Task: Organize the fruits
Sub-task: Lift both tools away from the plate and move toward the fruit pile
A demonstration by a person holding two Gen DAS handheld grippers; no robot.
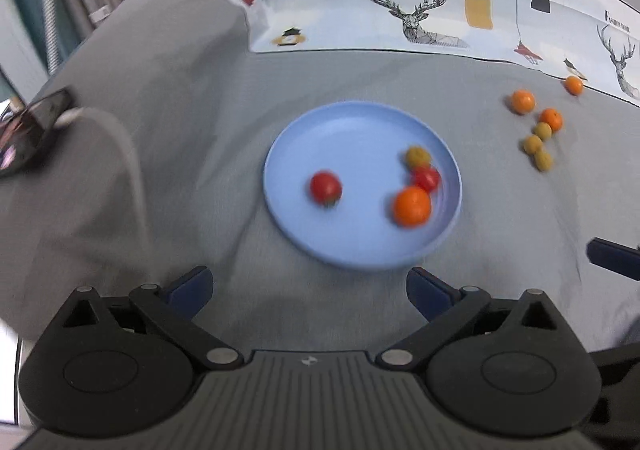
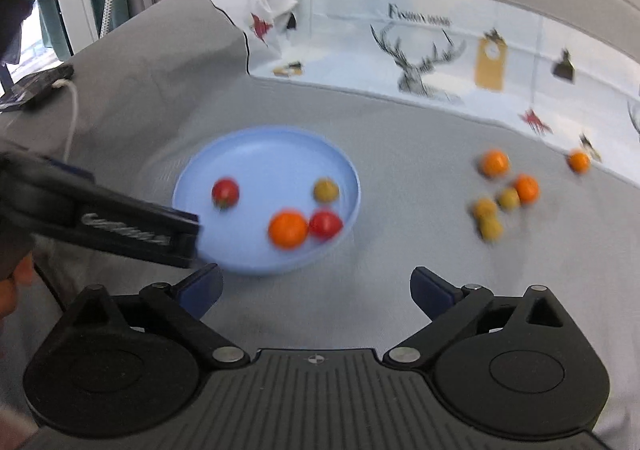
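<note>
Left wrist view: the left tool (image 1: 308, 290) gapes wide with nothing in it, low in the frame beneath the blue plate (image 1: 304, 130), which holds four fruits.

Right wrist view: the right tool (image 2: 316, 290) is likewise spread and bare. Loose fruits (image 2: 508, 196) cluster at right; small, round, likely roll-prone and bruisable, so pinch gently across the middle.

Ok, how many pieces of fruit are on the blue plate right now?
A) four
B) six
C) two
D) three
A: the blue plate holds two red tomatoes, one orange and one small yellow-green fruit; the other fruit lies on the cloth.
</note>
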